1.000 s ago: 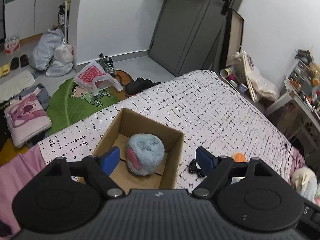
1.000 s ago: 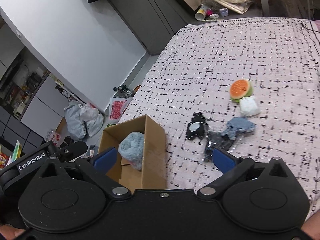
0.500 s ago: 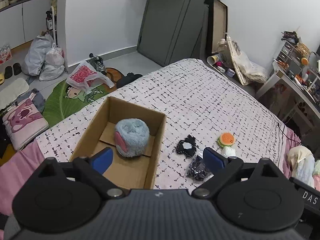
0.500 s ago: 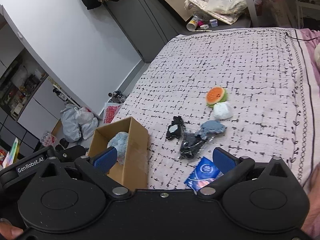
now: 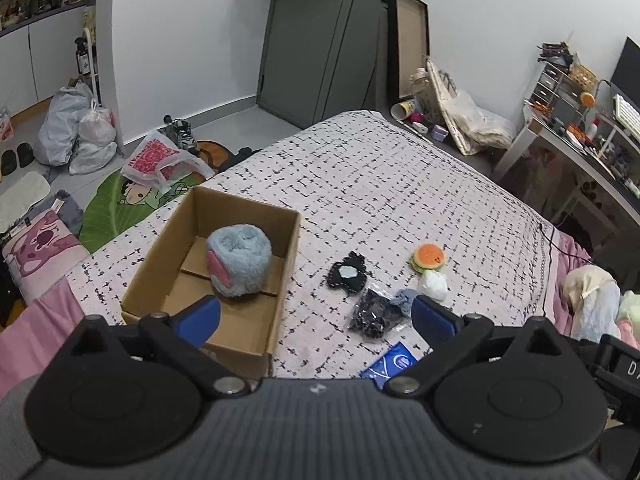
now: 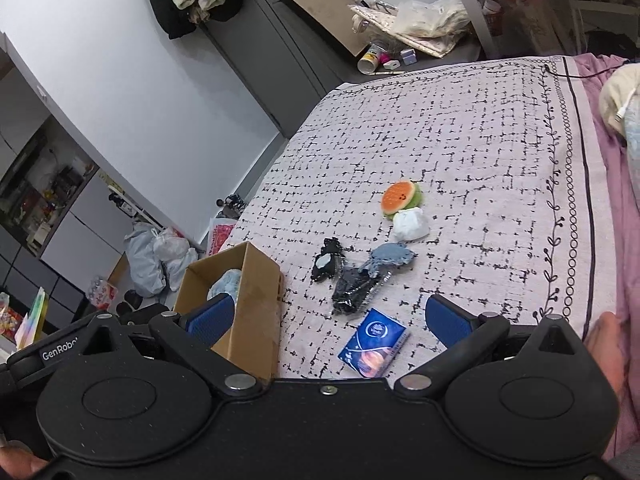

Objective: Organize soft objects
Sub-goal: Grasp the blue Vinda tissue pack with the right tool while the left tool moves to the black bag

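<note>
A fluffy blue plush point(image 5: 239, 261) with a pink patch lies inside the open cardboard box point(image 5: 162, 268) on the bed's left part; in the right wrist view the box point(image 6: 256, 300) shows the plush point(image 6: 225, 282) over its rim. To the right lie a black heart-shaped pad point(image 5: 347, 274), a black item in clear wrap point(image 5: 374, 314), a blue-grey cloth point(image 6: 390, 256), a white ball point(image 6: 411, 224), a burger plush point(image 6: 400, 197) and a blue packet point(image 6: 374, 342). My left gripper point(image 5: 316, 316) hangs above the box's near right corner, jaws still opening, nothing between them. My right gripper point(image 6: 328, 318) is open above the packet.
The patterned bedspread point(image 5: 400, 184) runs back toward a grey door point(image 5: 320, 40). Bags and cushions point(image 5: 76, 132) litter the floor at the left. A cluttered desk point(image 5: 580, 128) stands at the right, and a pink sheet with bundled cloth point(image 5: 592, 296) borders the bed's right side.
Both grippers have pulled back from the box, so more of the bed and the loose items shows. The left jaws have spread wider, away from the blue plush left in the box.
</note>
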Demonstrator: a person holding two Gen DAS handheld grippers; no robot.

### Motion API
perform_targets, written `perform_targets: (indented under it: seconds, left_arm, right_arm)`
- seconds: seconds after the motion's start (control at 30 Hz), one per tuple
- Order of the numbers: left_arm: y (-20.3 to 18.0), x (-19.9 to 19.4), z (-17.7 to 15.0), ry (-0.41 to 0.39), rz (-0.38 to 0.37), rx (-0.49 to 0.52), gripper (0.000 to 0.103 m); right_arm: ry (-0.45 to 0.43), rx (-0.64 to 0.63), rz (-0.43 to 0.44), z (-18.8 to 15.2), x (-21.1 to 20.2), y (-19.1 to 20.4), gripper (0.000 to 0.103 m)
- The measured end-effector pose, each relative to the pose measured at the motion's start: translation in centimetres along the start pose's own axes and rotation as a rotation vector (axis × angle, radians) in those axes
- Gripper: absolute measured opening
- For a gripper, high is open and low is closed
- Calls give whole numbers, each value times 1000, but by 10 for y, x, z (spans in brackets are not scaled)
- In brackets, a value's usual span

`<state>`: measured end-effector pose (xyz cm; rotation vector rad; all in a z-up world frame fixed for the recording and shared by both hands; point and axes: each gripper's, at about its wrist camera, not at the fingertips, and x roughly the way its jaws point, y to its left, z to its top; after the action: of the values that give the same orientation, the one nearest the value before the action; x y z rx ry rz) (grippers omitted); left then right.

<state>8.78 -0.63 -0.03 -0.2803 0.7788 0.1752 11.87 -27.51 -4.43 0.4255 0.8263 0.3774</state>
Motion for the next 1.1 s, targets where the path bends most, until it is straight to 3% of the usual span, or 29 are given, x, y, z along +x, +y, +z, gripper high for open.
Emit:
perform_targets:
  seconds: [0.63,0.8,1.0,1.1]
  left_arm:
    - [-24,20,-17,66,-35,22,101]
    - [-28,31,-12,58,-47,10,101]
    - [-30,47,-7,60,-80,13,100]
    - [-27,57,-6,74,-90,5,100]
  right_arm:
    - [39,210,-25,-14,20,-50,103]
    - [55,297,-10,-13,37,-53,102]
    - [72,305,-11,-22,65,-59,102]
    - [118,340,-7,-30,87,-68,93]
